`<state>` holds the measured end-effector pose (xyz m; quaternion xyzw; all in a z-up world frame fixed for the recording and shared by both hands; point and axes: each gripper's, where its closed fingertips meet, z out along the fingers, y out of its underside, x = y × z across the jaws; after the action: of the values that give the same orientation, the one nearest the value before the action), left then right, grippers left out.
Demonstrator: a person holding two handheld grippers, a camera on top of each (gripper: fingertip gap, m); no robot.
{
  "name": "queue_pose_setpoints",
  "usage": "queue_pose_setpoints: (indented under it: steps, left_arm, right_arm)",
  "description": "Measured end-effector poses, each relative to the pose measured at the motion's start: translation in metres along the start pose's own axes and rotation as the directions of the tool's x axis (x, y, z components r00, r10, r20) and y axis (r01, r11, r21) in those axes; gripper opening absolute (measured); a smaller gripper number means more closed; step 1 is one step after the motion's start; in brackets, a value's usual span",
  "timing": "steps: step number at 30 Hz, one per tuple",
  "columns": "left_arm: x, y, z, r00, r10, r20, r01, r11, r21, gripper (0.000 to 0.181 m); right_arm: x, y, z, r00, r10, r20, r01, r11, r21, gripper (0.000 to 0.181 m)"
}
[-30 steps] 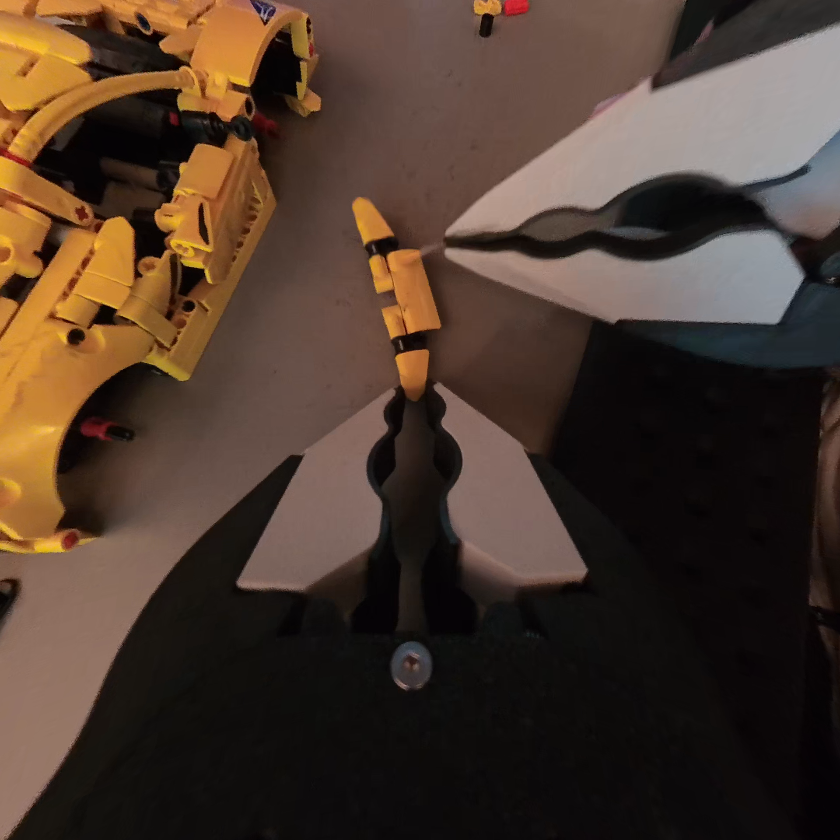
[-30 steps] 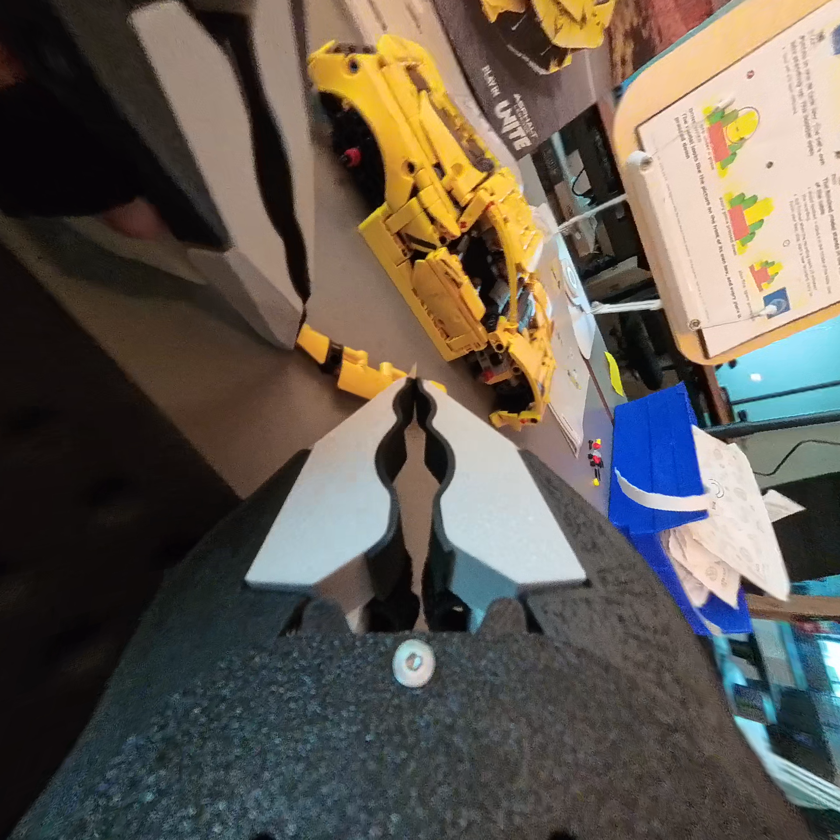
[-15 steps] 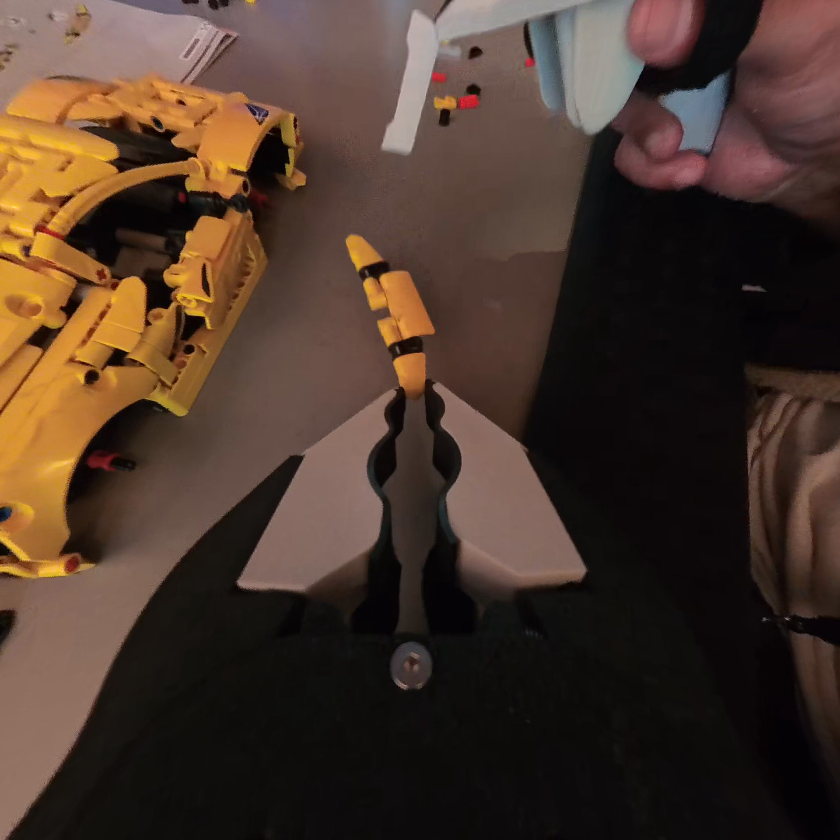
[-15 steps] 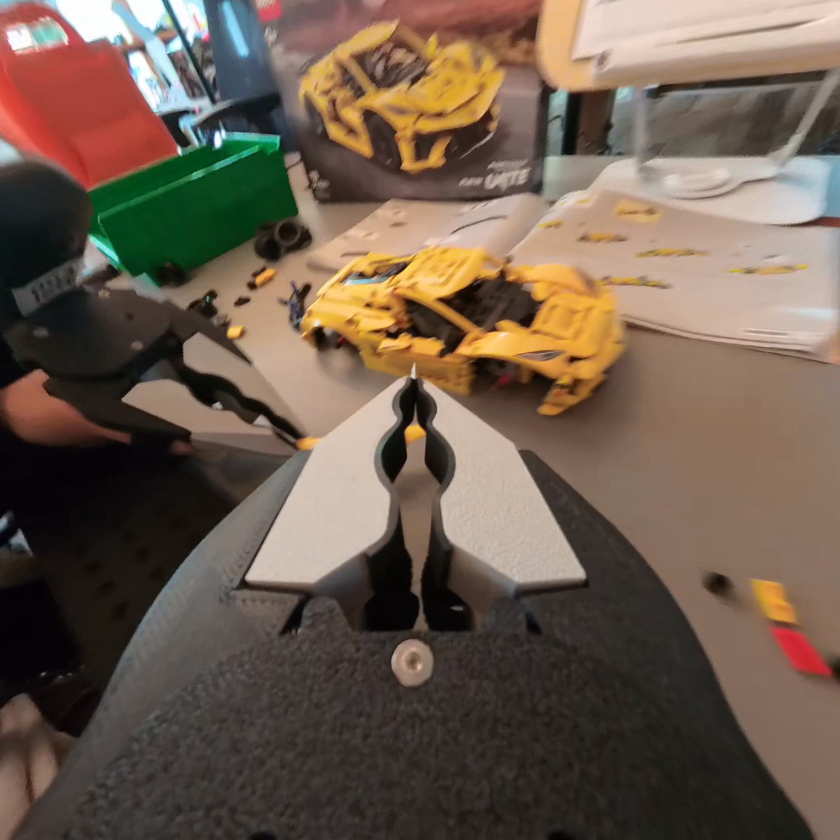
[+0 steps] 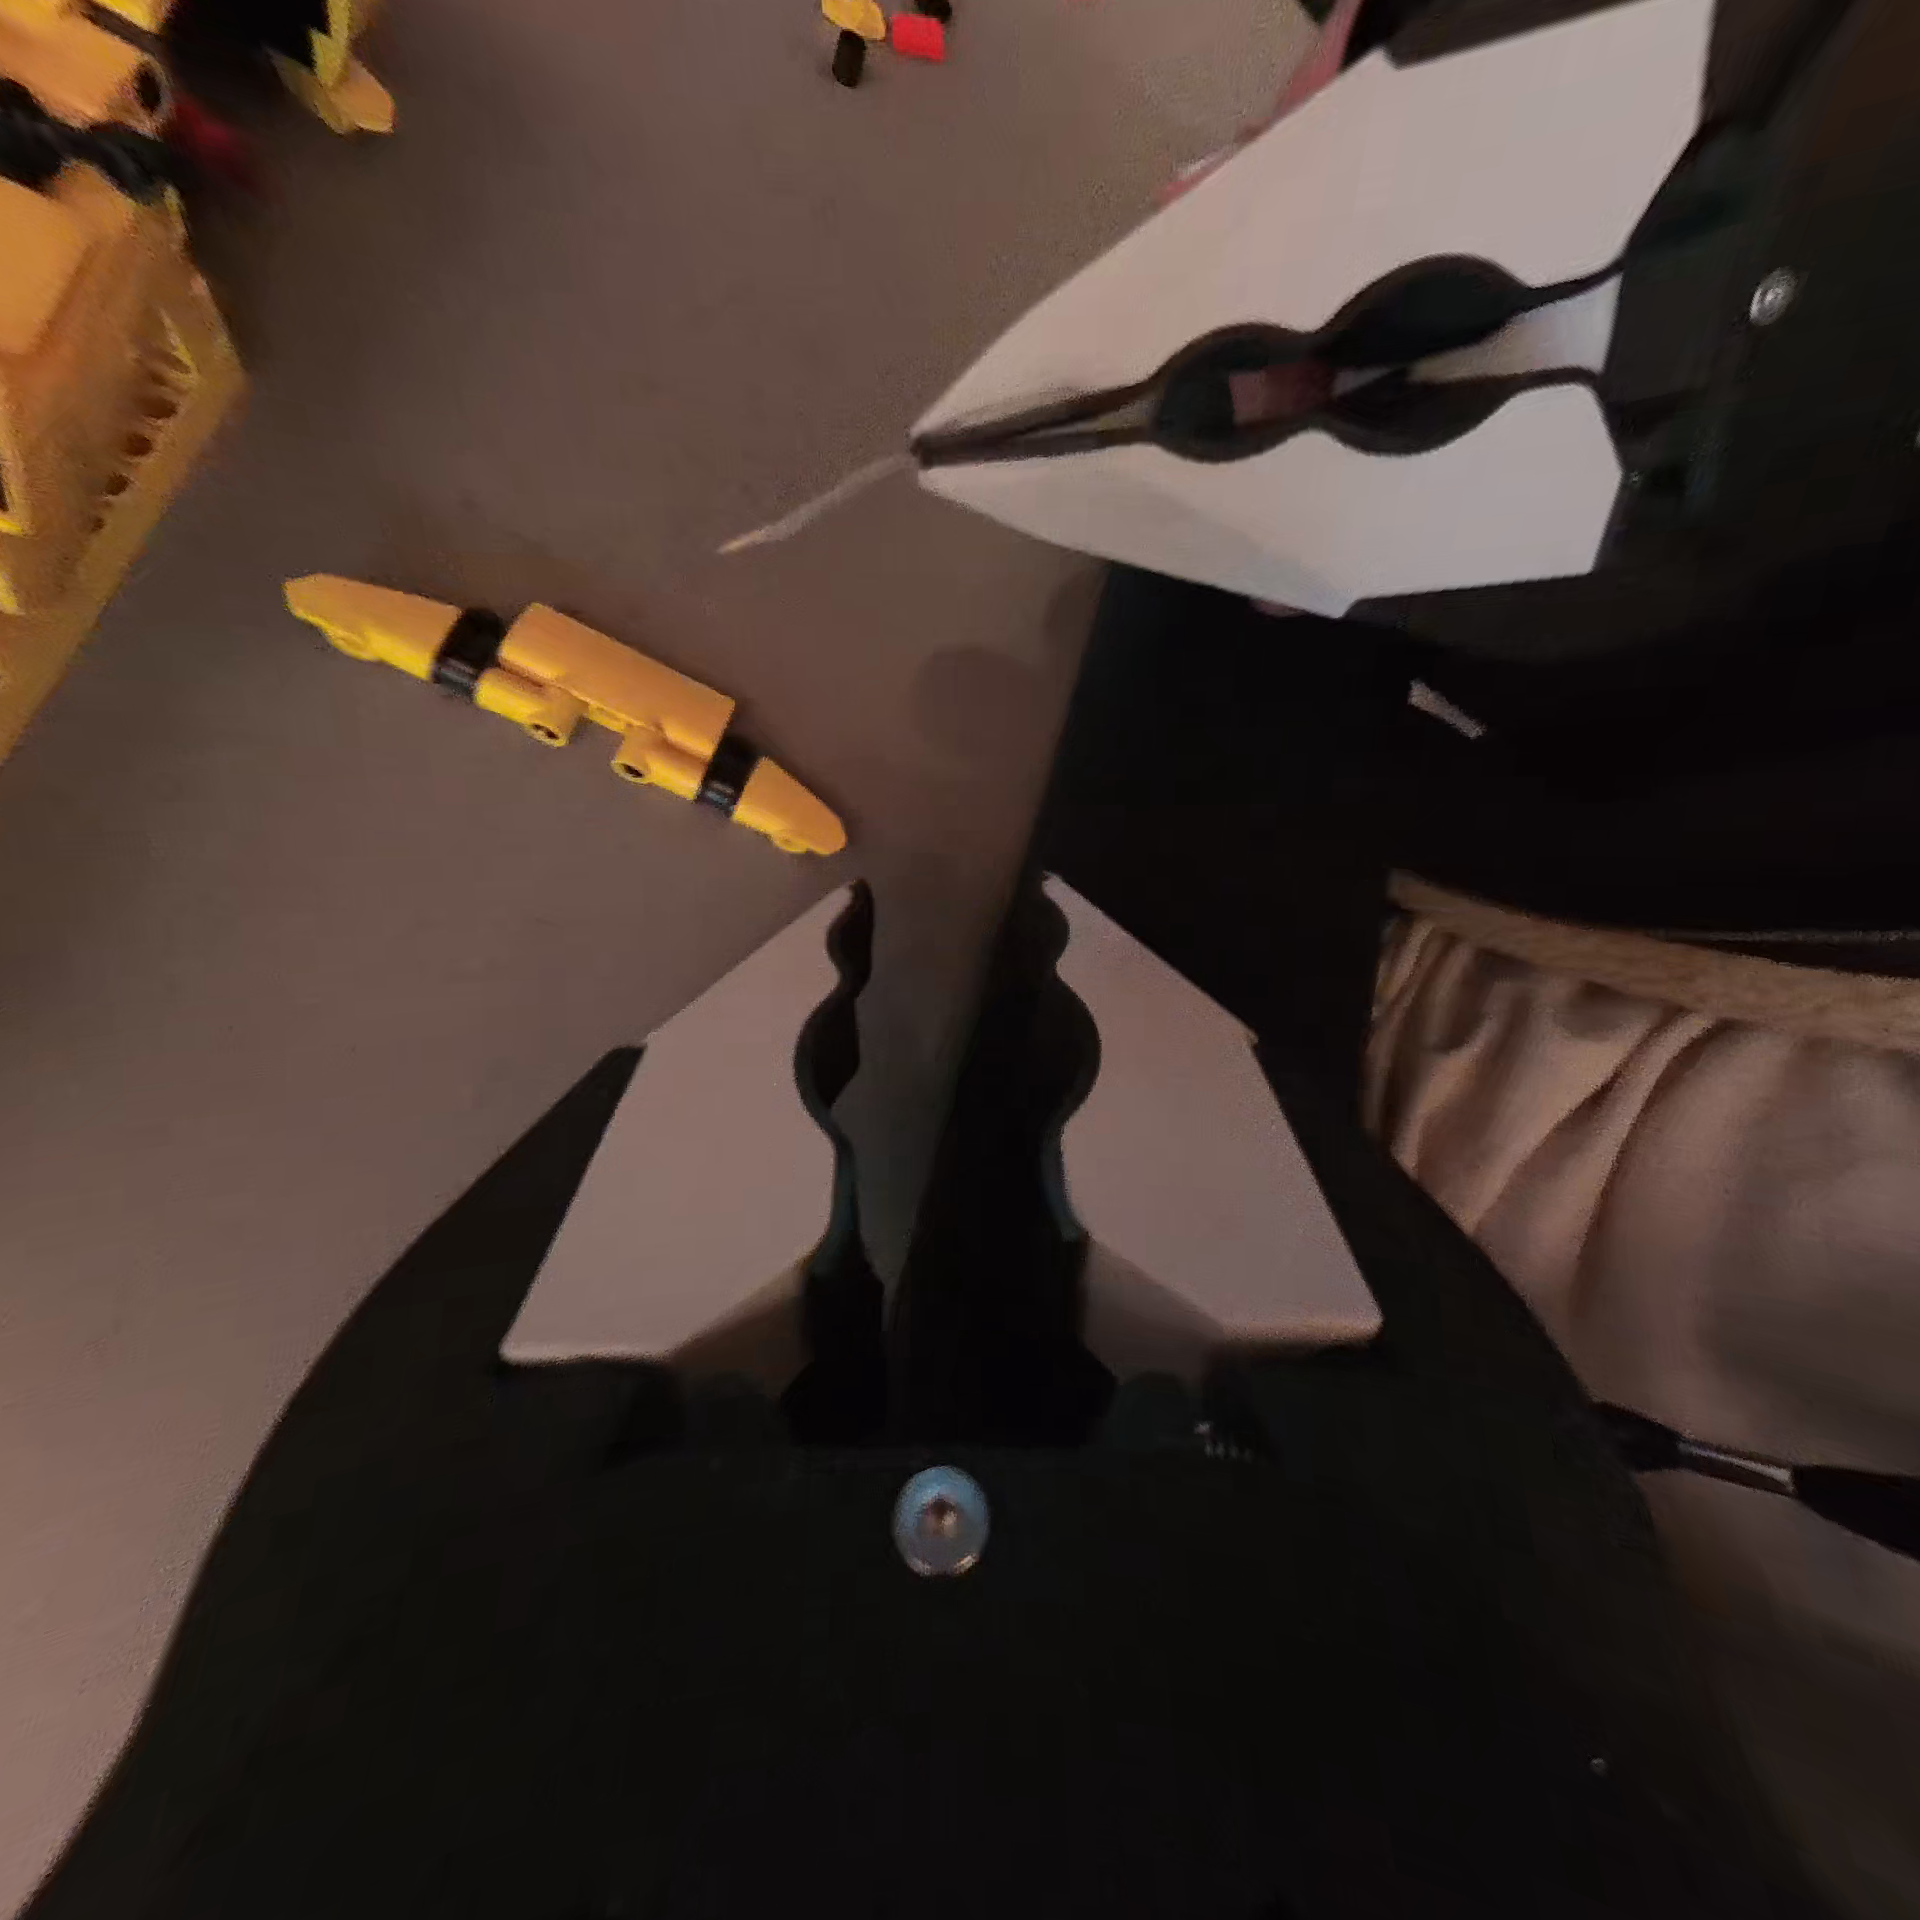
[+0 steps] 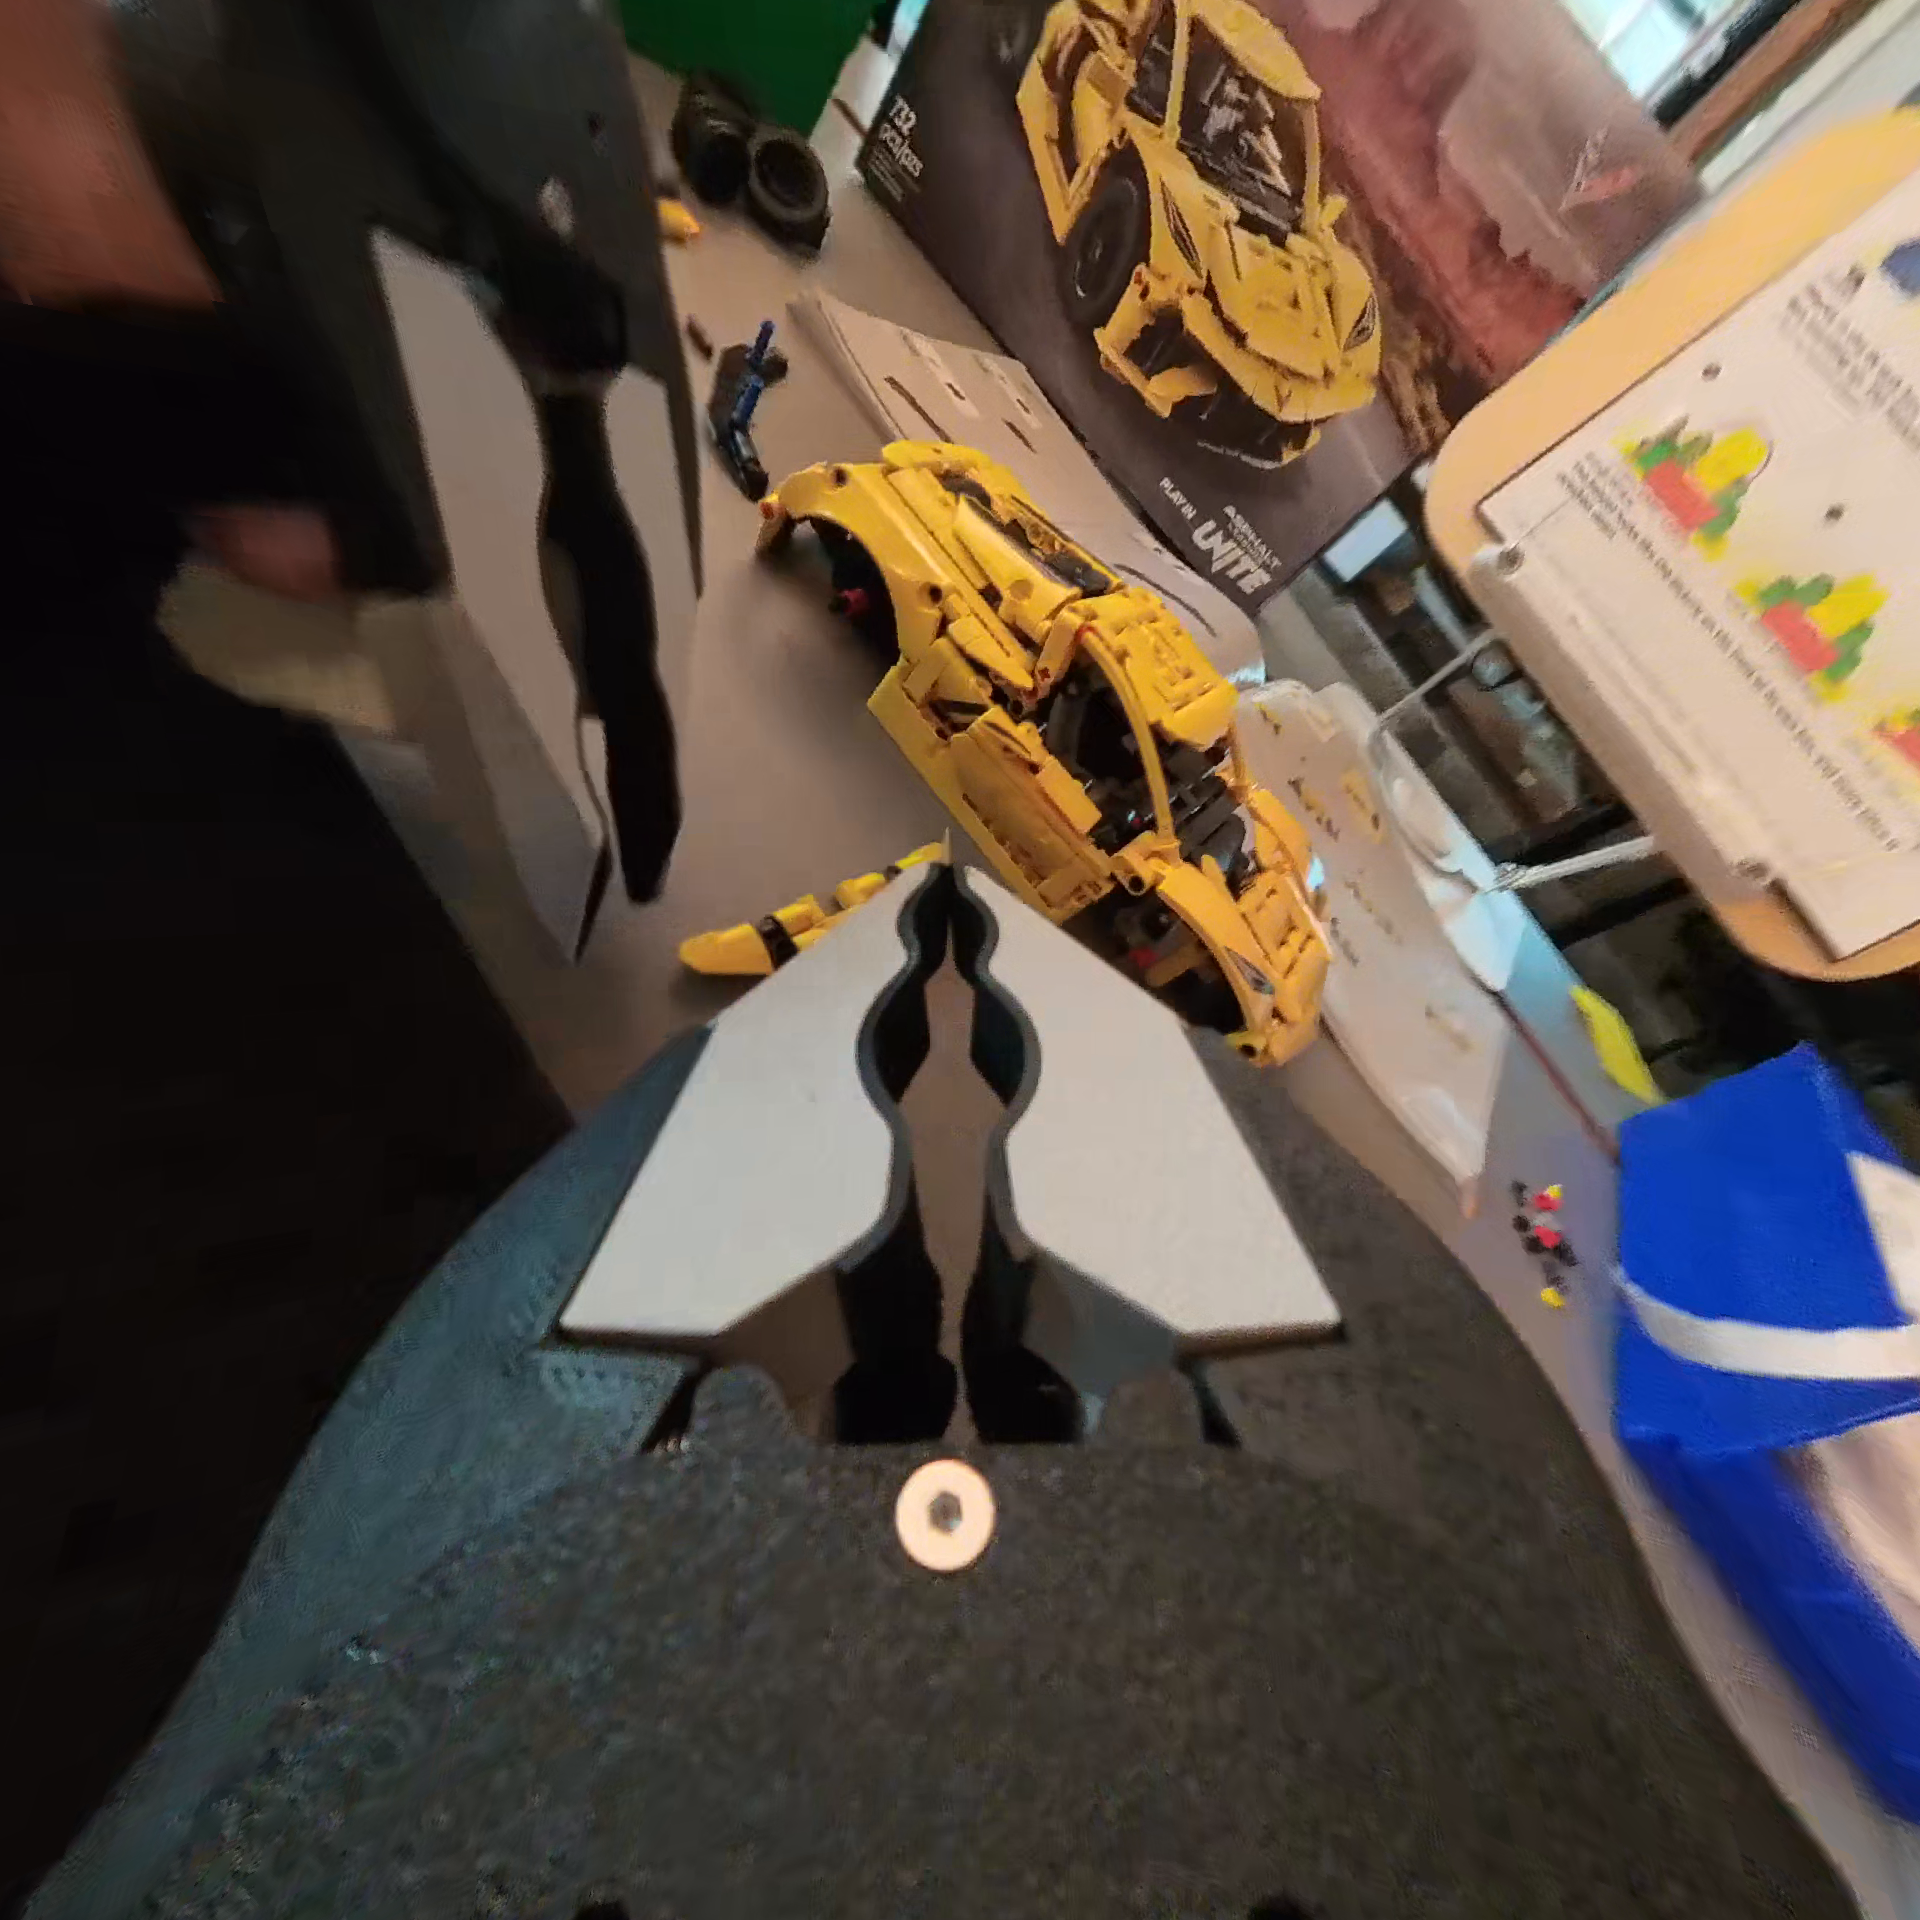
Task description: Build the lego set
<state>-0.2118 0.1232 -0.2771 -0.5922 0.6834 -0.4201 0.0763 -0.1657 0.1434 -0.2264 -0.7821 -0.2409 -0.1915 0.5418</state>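
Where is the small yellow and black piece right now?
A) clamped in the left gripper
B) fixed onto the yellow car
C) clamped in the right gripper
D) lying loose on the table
D: the small yellow and black piece lies flat on the table, with the left gripper open just short of it and the right gripper shut and empty.

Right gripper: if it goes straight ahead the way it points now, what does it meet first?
Probably the small yellow piece lying just beyond the right gripper; the yellow car is behind it. Depth is unclear.
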Motion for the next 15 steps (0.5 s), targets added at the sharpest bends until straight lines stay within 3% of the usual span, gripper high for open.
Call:
queue_pose_setpoints:
  steps: [6, 9, 12, 15]
  left_arm:
    - [-0.033, -0.017, -0.018, 0.971, 0.220, 0.094, -0.226, 0.972, 0.057, 0.028]
    - [-0.041, -0.024, -0.018, 0.965, 0.246, 0.089, -0.254, 0.963, 0.091, 0.028]
    - [-0.045, -0.033, -0.015, 0.962, 0.246, 0.117, -0.265, 0.947, 0.184, 0.028]
    - [-0.056, -0.027, -0.010, 0.941, 0.284, 0.185, -0.314, 0.937, 0.157, 0.029]
  right_arm:
    - [0.007, 0.003, 0.003, 0.979, -0.189, 0.078, 0.178, 0.976, 0.128, 0.000]
    - [0.014, 0.005, 0.010, 0.921, -0.378, 0.088, 0.340, 0.894, 0.291, 0.000]
    - [0.017, 0.008, 0.022, 0.916, -0.389, 0.102, 0.328, 0.870, 0.368, 0.000]
    - [0.006, 0.015, 0.026, 0.919, -0.333, 0.210, 0.243, 0.900, 0.363, 0.000]
